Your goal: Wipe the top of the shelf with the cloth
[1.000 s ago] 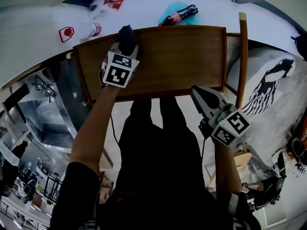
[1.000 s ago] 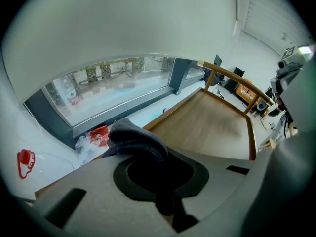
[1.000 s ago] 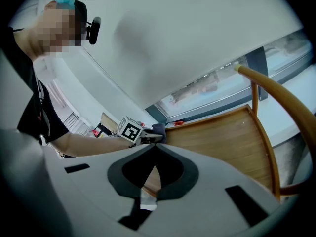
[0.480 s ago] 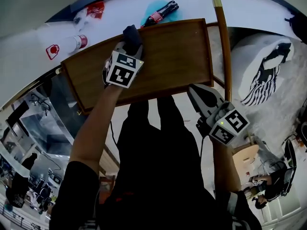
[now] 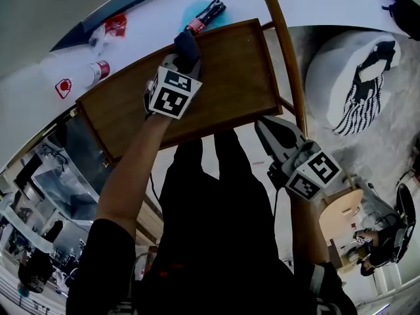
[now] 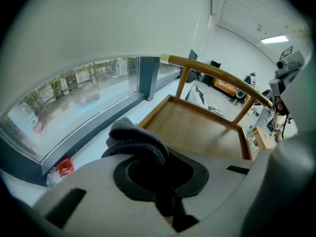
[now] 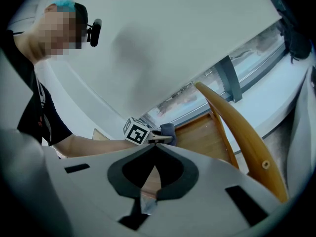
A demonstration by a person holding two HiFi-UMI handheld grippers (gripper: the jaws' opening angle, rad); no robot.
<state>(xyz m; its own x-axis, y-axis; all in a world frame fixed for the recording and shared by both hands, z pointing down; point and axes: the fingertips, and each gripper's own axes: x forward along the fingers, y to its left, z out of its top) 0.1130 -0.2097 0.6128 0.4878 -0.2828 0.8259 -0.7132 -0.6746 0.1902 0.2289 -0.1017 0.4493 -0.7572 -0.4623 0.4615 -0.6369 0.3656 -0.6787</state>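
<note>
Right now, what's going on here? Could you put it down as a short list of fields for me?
Scene: a person standing over a wooden shelf
Left gripper: jaws shut on a dark cloth
Cloth position: at the far edge of the shelf top, near the window side
Right gripper: jaws together, empty, held off the shelf's near right corner
Behind the shelf: a bottle lying on the white ledge

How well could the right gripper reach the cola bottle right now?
Probably not easily: the right gripper hangs at the shelf's near edge, while the bottle lies beyond its far edge.
</note>
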